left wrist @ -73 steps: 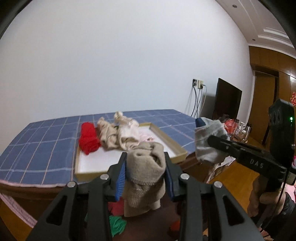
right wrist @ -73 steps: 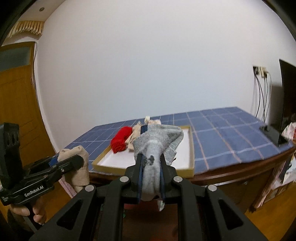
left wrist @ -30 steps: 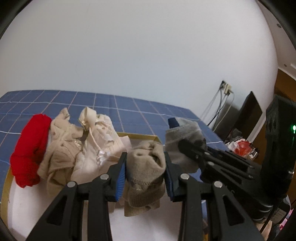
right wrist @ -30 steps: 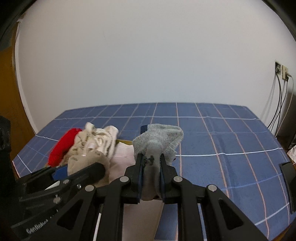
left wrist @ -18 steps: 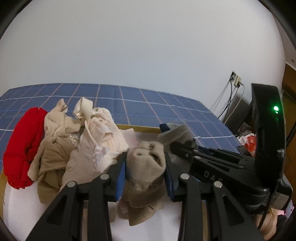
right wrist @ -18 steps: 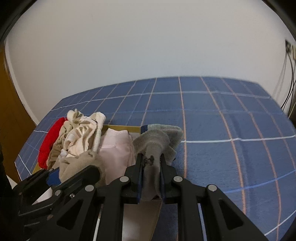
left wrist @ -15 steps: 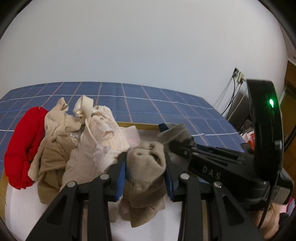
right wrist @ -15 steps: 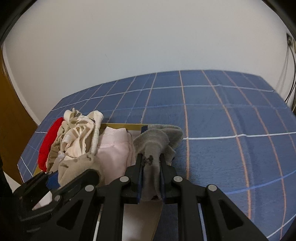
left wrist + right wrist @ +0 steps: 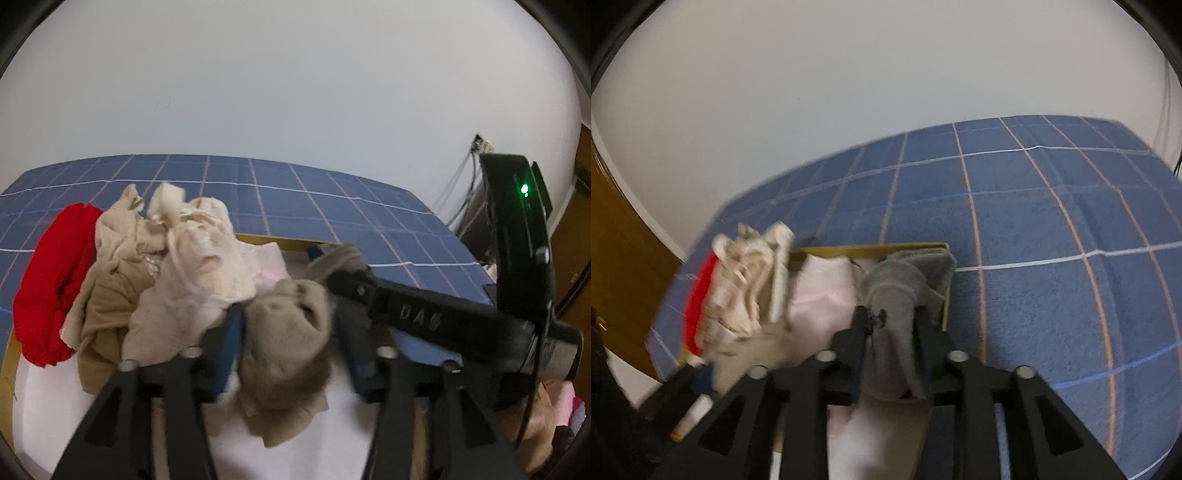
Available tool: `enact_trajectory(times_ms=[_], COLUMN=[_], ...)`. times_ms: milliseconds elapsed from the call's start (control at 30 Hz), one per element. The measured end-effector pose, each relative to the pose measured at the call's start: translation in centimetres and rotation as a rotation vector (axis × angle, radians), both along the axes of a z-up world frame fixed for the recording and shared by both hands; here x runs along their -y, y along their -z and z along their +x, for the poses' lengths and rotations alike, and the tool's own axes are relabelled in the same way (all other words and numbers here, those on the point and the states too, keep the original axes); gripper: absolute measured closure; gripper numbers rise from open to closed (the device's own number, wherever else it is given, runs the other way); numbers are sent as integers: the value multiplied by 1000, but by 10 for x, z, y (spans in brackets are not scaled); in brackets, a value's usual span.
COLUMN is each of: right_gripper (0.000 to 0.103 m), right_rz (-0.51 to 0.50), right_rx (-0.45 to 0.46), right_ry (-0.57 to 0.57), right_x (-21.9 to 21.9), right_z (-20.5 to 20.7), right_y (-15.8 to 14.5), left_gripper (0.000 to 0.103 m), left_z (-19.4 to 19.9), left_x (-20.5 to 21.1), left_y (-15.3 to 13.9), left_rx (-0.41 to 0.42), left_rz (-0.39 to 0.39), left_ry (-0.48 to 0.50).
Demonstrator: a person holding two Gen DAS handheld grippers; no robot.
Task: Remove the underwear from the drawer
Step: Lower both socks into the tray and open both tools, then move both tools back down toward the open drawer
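Observation:
My left gripper [image 9: 288, 317] hangs low over a wooden-rimmed tray [image 9: 291, 243]. Its jaws are opening, and a tan garment [image 9: 288, 339] sits loose between the blue pads, slumping onto the tray's white floor. My right gripper [image 9: 891, 317] is at the tray's far right corner [image 9: 943, 247]. Its jaws are opening too, with a grey garment [image 9: 905, 284] between the fingers and draped over the rim. In the left wrist view the right gripper's black body [image 9: 406, 310] crosses close on the right. A pile of red [image 9: 55, 280], beige [image 9: 110, 288] and cream lacy [image 9: 199, 266] garments fills the tray's left side.
The tray rests on a table under a blue checked cloth [image 9: 1052, 258], with a white wall behind. A pale pink garment [image 9: 820, 291] lies between the pile and the grey one. A wooden door [image 9: 624, 258] stands at the left. Cables and a wall socket [image 9: 480, 147] are at the far right.
Both pairs of jaws have spread apart, and the tan and grey garments sit looser between them. The right gripper has tilted and come lower over the tray's corner.

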State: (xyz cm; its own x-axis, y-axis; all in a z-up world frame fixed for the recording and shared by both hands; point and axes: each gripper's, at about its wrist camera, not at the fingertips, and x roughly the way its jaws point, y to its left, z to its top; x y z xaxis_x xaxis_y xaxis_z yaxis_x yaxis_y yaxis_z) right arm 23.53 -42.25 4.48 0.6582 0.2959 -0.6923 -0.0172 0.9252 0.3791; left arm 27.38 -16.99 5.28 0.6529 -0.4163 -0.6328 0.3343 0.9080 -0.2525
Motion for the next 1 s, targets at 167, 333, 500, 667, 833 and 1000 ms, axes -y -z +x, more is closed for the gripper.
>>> enact_trajectory(times_ms=[167,333,500,667,833,1000], right_gripper=[42,42,42,42,42,42], right_rz=[23,42,43,38,13,7], right_rx=[117,164,196,225,272,321], right_ry=[-14,-21,10,61,100,128], right_x=[-3,-13,-20,-32,-43,-50], right_z=[-25,-45,-72,-107,-139,-165], right_y=[-32,-46,-50,-45,-42,-44], left_gripper=[0,0,0,0,0,0], left_z=[-23,-42,-51,-62,-77,-91], left_x=[-2,-12,-25,-40,-45,-54], left_y=[-20,-36,-35,-30,-22,-16], left_rx=[75,160,149,139,145,148], left_rz=[22,47,49,49,105,120], left_ry=[-28,-88,-98,-109,-103,-106])
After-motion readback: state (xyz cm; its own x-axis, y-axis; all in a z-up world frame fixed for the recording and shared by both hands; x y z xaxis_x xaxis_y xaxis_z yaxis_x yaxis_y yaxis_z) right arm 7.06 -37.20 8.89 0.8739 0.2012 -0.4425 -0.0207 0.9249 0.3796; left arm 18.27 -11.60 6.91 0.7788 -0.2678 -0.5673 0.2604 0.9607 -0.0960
